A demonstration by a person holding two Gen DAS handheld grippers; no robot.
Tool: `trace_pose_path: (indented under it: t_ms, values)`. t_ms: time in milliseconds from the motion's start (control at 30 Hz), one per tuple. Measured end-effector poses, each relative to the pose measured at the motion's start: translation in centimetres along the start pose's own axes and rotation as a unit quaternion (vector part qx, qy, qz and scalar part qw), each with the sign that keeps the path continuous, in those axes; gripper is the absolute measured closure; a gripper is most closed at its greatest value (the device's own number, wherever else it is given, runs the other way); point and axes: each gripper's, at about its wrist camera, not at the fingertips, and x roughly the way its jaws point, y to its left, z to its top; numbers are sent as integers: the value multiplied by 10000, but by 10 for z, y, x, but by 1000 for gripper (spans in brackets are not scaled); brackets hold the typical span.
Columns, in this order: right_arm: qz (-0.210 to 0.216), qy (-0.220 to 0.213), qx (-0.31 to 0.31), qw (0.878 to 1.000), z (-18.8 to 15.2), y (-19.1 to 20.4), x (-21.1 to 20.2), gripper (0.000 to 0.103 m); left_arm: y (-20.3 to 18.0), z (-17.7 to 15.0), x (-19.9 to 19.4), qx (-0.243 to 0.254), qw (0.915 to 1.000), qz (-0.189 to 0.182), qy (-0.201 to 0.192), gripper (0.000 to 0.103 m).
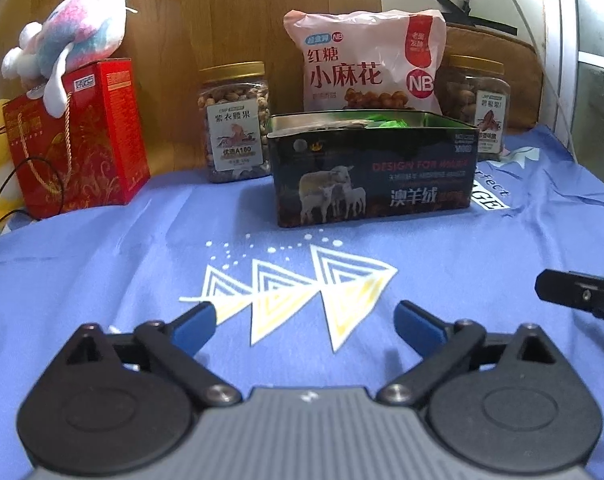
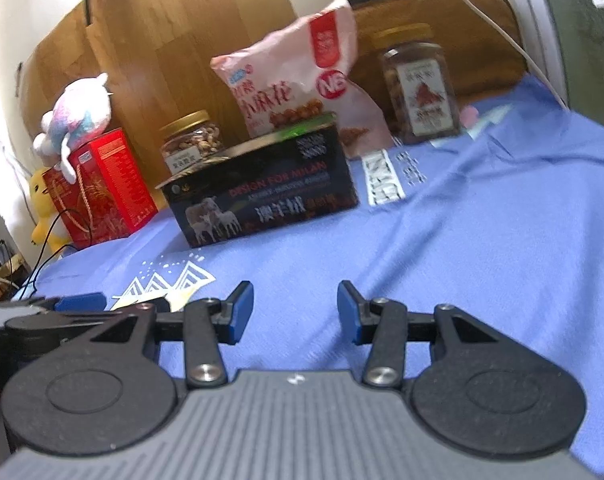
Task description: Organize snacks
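Left gripper [image 1: 306, 320] jaws spread wide, nothing between them, low over the blue cloth [image 1: 101, 260] on the desk. Right gripper [image 2: 295, 308] partly apart, also empty, just beside the left. Ahead, well apart from both: open dark tin box [image 1: 372, 172] with some snacks inside, pink snack bag [image 1: 362, 68] upright behind it, touching or nearly. Nut jar [image 1: 235, 124] left of box, second jar [image 1: 478, 100] right. Bag likely light, soft, crinkly, contents crushable; pinch the top seam. Jars likely heavy, stiff, slick plastic; clamp across the body, below the lid.
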Motion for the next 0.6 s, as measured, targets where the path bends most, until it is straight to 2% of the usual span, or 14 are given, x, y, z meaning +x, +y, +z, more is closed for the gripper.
trace_pose_path:
  t_ms: [200,233,267,333,600]
  values:
    - [-25,-98,109,9999,10,-1,-31,53,-8,7,-22,2,9999,-83,65,0]
    - [13,-151,132,9998,12,-1,-36,49,-11,8,-25,9,9999,-115,103,0]
    - [51,-218,139,9997,15,0,-43,39,-14,9,-28,32,9998,-146,141,0]
    - [66,-383,113,9992,17,4,-55,32,-19,10,-33,86,9997,-176,155,0]
    - [224,-373,-72,9990,15,13,-66,31,-28,10,-43,133,9996,-57,240,0]
